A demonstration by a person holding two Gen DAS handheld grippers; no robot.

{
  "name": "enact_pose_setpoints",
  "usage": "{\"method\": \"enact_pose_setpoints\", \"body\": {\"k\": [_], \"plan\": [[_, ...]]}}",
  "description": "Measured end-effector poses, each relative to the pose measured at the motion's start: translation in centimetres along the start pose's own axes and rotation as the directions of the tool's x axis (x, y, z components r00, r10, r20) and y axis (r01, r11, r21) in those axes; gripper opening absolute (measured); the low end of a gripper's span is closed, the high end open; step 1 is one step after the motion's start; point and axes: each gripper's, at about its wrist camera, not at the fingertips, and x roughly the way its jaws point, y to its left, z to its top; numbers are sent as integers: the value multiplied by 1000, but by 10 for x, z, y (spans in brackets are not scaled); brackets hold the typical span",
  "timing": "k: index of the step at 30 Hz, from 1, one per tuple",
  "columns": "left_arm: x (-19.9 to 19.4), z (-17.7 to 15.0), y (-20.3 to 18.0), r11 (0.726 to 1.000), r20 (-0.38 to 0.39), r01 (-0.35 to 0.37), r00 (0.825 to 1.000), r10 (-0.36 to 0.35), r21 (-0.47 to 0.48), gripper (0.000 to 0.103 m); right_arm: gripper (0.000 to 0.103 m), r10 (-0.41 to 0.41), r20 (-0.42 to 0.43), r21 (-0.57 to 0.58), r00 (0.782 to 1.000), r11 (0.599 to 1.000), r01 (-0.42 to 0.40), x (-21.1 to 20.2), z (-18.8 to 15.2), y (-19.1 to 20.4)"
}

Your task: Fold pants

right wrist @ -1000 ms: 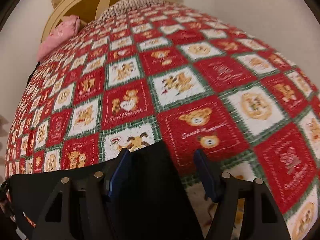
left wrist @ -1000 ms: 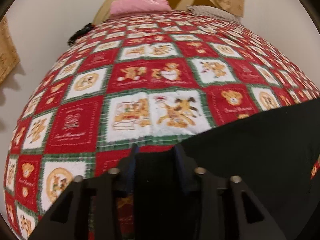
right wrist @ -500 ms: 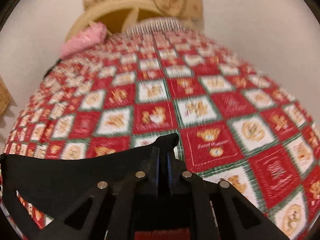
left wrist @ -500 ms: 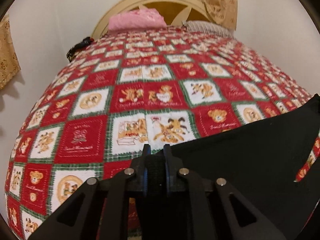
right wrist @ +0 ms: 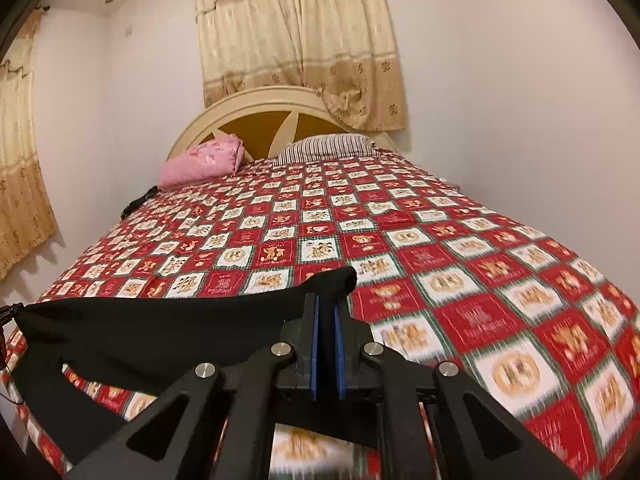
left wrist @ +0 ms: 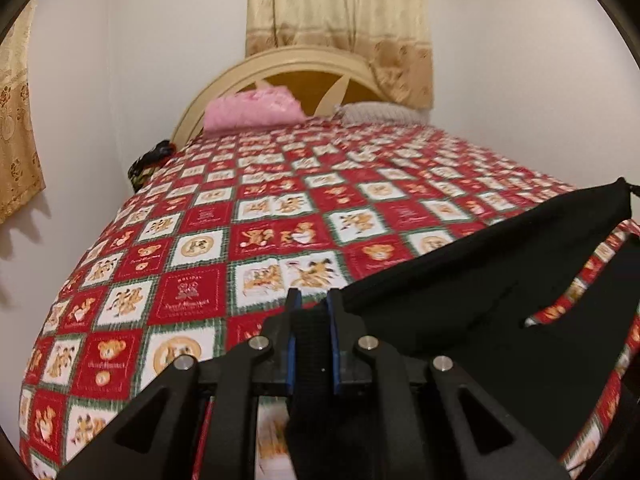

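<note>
Black pants (left wrist: 460, 280) hang lifted above a bed quilt (left wrist: 256, 236) of red and white teddy-bear squares. My left gripper (left wrist: 311, 304) is shut on one corner of the pants' upper edge, the cloth stretching off to the right. In the right wrist view my right gripper (right wrist: 326, 300) is shut on the other corner, and the pants (right wrist: 160, 324) stretch off to the left, drooping toward the quilt (right wrist: 460, 280). The edge between the two grippers is pulled nearly taut. The lower part of the pants is hidden below the grippers.
A pink pillow (right wrist: 202, 162) and a striped pillow (right wrist: 324, 146) lie at the cream headboard (right wrist: 256, 114). A dark item (left wrist: 150, 160) sits at the bed's far left edge. Beige curtains (right wrist: 296, 40) hang behind; white walls flank the bed.
Both grippers closed on the pants' edge and rose, lifting the cloth off the quilt. The views tilted up, so the headboard and curtains now show.
</note>
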Motion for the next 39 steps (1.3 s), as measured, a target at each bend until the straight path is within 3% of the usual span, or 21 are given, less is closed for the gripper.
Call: {"method": "enact_pose_setpoints", "body": {"k": [7, 17, 20, 25, 27, 29, 30, 35, 39], "plan": [[-36, -43, -10, 998, 61, 69, 996, -69, -9, 14, 6, 4, -20, 54, 1000, 999, -3, -42, -48, -18], [-43, -112, -14, 993, 1, 105, 994, -105, -51, 18, 6, -28, -107, 85, 994, 996, 37, -61, -98, -37], [-47, -118, -13, 994, 21, 93, 996, -92, -64, 25, 6, -37, -123, 86, 992, 995, 48, -65, -105, -39], [-57, -121, -16, 996, 27, 83, 996, -82, -38, 26, 6, -68, -140, 62, 988, 995, 77, -77, -111, -37], [-62, -121, -18, 998, 25, 57, 998, -57, -8, 31, 11, -92, -157, 58, 983, 993, 102, -81, -110, -38], [-68, -122, -20, 1000, 28, -15, 1000, 14, 28, 59, 53, -130, -163, 69, 978, 987, 142, -88, -110, -41], [-73, -122, -19, 999, 38, -34, 999, 32, 41, 63, 59, -148, -156, 74, 977, 984, 161, -94, -109, -44], [-90, -132, -8, 992, 11, -92, 996, 91, 86, 70, 59, -200, -103, 24, 974, 979, 203, -128, -97, -22], [-94, -142, -1, 988, -19, -133, 991, 135, 73, 70, 59, -148, -89, -143, 985, 981, 134, -129, -83, 49]]}}
